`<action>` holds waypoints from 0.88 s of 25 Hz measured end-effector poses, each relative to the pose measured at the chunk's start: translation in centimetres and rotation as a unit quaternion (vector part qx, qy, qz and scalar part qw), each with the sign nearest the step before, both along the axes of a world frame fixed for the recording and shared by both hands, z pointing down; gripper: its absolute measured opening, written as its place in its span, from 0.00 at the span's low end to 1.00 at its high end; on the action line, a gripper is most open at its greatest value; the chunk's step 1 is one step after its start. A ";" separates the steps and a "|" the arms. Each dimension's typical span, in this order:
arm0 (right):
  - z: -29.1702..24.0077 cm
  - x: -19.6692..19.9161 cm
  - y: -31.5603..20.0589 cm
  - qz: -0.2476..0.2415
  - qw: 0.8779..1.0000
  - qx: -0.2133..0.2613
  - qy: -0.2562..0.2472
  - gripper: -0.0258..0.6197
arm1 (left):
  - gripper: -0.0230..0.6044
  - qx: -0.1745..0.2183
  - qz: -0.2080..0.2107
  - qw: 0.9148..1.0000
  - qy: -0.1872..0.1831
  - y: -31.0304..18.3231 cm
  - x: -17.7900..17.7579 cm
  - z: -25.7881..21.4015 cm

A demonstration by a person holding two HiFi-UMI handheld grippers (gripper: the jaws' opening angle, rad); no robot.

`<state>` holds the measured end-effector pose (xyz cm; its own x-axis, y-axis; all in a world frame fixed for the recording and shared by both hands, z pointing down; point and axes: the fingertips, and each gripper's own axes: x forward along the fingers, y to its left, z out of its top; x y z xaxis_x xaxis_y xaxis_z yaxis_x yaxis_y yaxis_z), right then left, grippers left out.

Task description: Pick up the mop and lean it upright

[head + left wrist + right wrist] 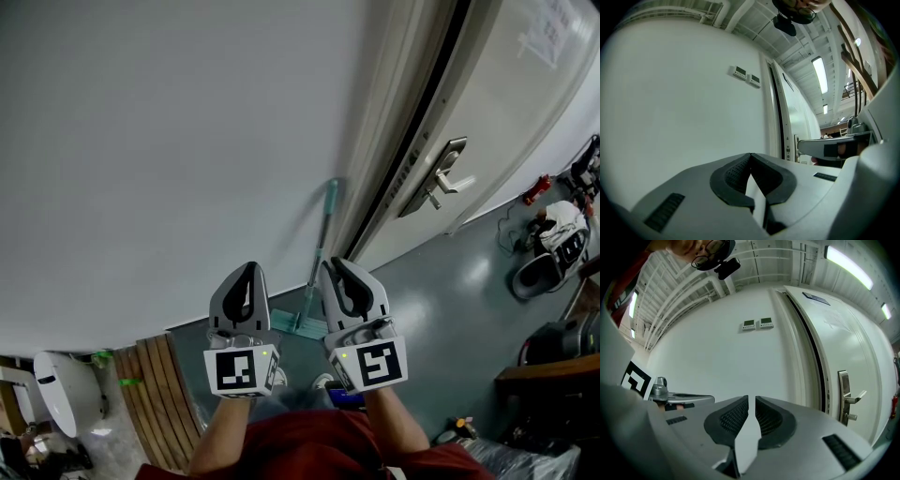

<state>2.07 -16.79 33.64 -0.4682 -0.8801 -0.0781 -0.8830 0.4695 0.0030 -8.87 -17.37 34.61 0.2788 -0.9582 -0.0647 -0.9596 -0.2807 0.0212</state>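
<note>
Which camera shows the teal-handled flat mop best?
The head view: the teal-handled flat mop leans upright against the white wall beside the door frame. Both gripper views show only wall and door, no mop.

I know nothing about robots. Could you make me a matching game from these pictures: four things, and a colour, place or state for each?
Things:
1. mop
2. door handle
3. left gripper
4. slats

Descriptions:
A. silver, fixed to the door
B. brown wood, down at the left of the head view
C. teal stick, standing upright by the wall
D. jaws together, holding nothing

Pairs: 1-C, 2-A, 3-D, 4-B
</note>
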 end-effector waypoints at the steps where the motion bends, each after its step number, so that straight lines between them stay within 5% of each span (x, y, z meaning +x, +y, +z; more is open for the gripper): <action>1: -0.1 0.1 0.1 0.000 1.000 0.000 -0.003 0.12 | 0.06 0.001 0.002 1.000 0.001 0.0 0.1 -0.1; 22: 0.2 3.4 0.7 0.030 0.999 -0.015 0.002 0.07 | 0.06 0.003 0.028 1.000 0.009 0.3 2.8 0.2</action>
